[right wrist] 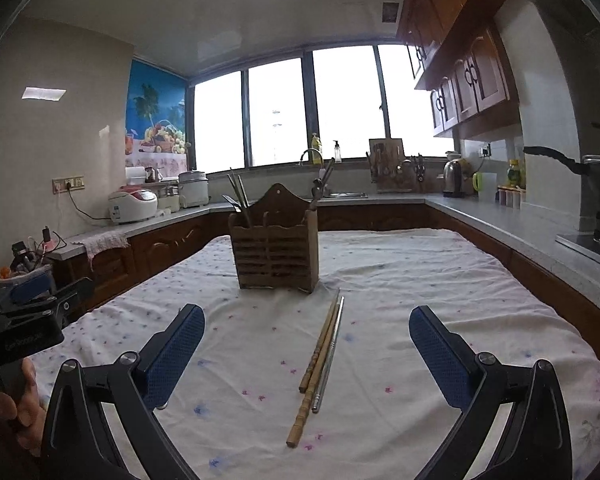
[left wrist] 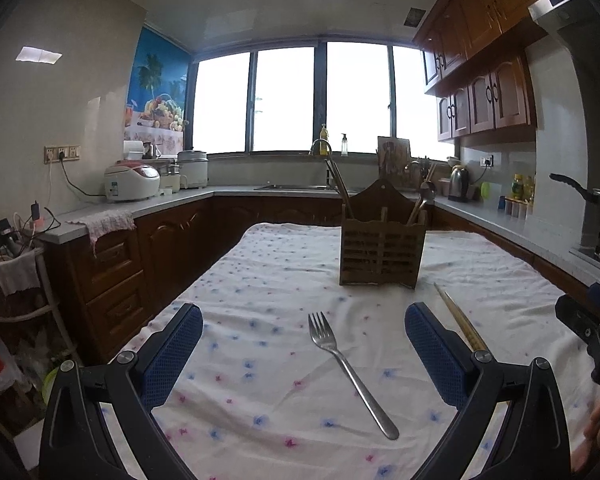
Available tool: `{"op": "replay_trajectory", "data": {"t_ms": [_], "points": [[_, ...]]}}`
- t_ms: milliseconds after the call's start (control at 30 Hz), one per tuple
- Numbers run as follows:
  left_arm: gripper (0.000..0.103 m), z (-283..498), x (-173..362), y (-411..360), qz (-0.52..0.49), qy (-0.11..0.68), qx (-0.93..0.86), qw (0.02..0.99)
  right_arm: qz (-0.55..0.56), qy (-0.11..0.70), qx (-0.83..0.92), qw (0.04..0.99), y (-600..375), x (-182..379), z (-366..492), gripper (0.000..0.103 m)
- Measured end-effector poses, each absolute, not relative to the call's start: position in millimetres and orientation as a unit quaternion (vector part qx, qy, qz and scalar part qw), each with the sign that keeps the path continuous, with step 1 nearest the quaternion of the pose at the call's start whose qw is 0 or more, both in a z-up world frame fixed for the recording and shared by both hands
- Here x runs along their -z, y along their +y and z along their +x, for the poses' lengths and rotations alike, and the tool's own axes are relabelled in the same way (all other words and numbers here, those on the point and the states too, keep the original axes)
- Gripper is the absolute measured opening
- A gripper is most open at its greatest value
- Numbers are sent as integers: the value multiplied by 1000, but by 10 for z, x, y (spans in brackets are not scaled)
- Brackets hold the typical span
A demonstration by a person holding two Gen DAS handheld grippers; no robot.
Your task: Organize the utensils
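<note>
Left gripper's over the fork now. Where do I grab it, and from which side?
Grip the fork mid-handle, coming straight down from above. It lies flat on the cloth, tines toward the holder, between the open left gripper fingers; the slim handle angles right, so twist to close across it.

Glossy metal fork (left wrist: 350, 372), slatted wooden caddy (left wrist: 381, 254)

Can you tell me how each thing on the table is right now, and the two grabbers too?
Fork: lying flat on the cloth, not held.
Chopsticks: lying flat, side by side, not held.
Wooden holder: upright, some utensils already inside.
Left hand-held gripper: open, empty.
Right hand-held gripper: open, empty.
</note>
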State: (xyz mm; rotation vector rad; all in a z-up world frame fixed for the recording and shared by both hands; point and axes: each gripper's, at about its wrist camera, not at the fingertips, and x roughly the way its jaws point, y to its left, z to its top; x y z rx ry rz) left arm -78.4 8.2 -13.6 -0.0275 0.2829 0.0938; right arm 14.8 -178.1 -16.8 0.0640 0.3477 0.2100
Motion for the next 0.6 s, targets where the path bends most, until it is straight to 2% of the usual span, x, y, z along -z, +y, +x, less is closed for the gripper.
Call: {"op": "replay_trajectory", "data": {"t_ms": [600], "points": [[102, -719, 84, 67, -10, 163, -39, 986, 41, 188, -98, 976, -1803, 229, 173, 103]]}}
